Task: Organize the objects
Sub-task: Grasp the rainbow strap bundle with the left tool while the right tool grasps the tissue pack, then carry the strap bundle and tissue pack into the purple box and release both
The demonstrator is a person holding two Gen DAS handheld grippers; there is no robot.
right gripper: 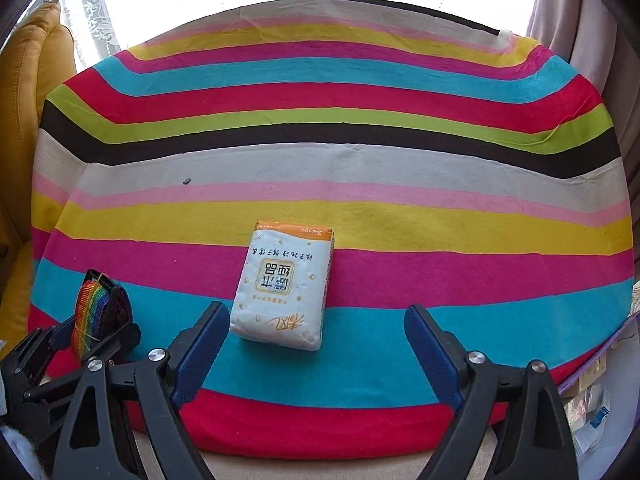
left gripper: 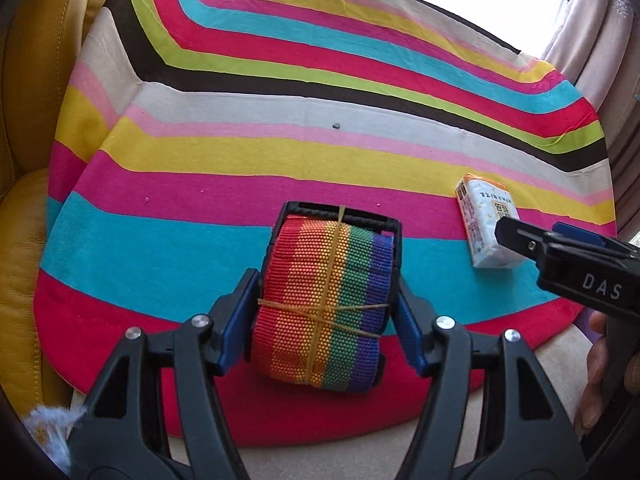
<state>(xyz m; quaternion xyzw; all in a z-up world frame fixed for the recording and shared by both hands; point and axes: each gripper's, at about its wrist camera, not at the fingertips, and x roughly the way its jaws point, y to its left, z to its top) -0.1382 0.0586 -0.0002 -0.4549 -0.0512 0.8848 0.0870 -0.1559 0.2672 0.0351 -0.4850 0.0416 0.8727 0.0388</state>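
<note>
Rainbow strap roll gripped at left, tissue pack free at right.
The left gripper (left gripper: pixel 324 312) pinches the rubber-banded rainbow webbing strap roll (left gripper: pixel 326 300) on the striped cloth (left gripper: pixel 280 160); the right gripper (right gripper: pixel 316 344) stands spread around the near end of the white-and-orange tissue pack (right gripper: pixel 284 284).

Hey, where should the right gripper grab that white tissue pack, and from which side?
Across its two long sides near the middle, coming down from above: the tissue pack lies flat, narrower than the open right gripper, its long axis pointing roughly away from it.
</note>
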